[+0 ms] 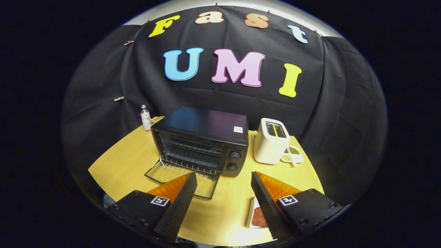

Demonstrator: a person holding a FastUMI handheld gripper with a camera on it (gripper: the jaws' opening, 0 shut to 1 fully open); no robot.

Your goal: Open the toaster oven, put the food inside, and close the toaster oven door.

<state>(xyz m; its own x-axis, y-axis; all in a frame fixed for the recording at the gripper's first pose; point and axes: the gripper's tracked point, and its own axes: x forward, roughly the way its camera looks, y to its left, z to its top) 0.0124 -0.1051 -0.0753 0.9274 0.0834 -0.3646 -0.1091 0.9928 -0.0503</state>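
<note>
Toaster oven (203,141) sits toward the back of the desk (117,168), its glass door (182,179) already swung down flat in front of it, so the cavity with its wire rack (194,148) is open to view. The food (259,217), something reddish on a small white tray (250,215), lies on the desk near the front, just beside the right finger and partly hidden behind it. The hand-held gripper (224,187) hangs above the desk with its fingers spread wide and nothing between them; bare desk shows in the gap. To my eye the door step is done and the food is next. The tray looks light and stiff, with a thin rim, so I would pinch that rim on its near side rather than press on the food itself, which looks soft and could smear or slide. Kept level, it should ride well enough; tilted, the food may slip off. The door looks like glass in a thin metal frame, hinged low, and should lift easily from its front edge when the time comes. A white toaster (270,139) stands to the oven's right with a small dish (293,154) beside it, and a bottle (145,117) stands at the back left; all are well apart from the tray.
</note>
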